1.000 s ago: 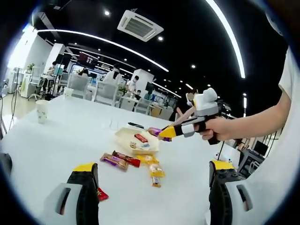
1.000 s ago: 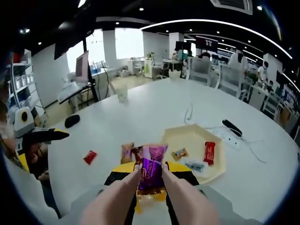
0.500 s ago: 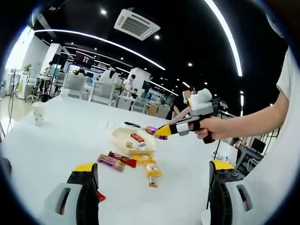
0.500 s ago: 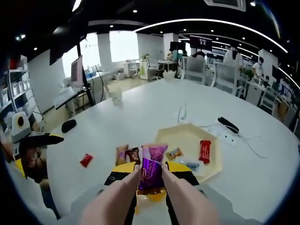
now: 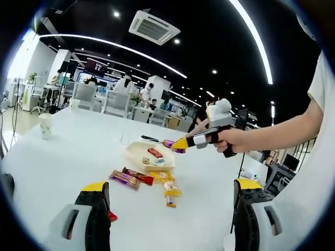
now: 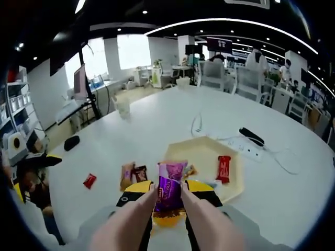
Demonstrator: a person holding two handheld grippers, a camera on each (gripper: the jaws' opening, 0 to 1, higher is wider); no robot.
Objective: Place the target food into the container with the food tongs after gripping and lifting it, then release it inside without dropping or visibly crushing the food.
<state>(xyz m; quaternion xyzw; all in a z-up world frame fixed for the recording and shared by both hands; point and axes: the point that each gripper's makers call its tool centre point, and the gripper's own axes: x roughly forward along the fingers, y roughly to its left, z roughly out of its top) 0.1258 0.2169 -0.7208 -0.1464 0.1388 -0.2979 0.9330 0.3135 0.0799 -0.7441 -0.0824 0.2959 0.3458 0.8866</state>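
Now carrying: tongs (image 6: 168,209) in right gripper (image 6: 167,201) clamped on purple snack (image 6: 168,191), just short of tray (image 6: 201,157). Left gripper (image 5: 170,219) idle, jaws apart. Next: forward over tray, down, then gentle release.

The left gripper view is looking low across the desk (image 5: 63,157) from near its edge, facing the room's far chairs, with the yellow tray (image 5: 149,155) well ahead. The right gripper view is looking steeply down from above the desk (image 6: 162,120), close over the tray (image 6: 201,159). Both are taking in the tray and the loose snack packets (image 5: 133,178) beside it.
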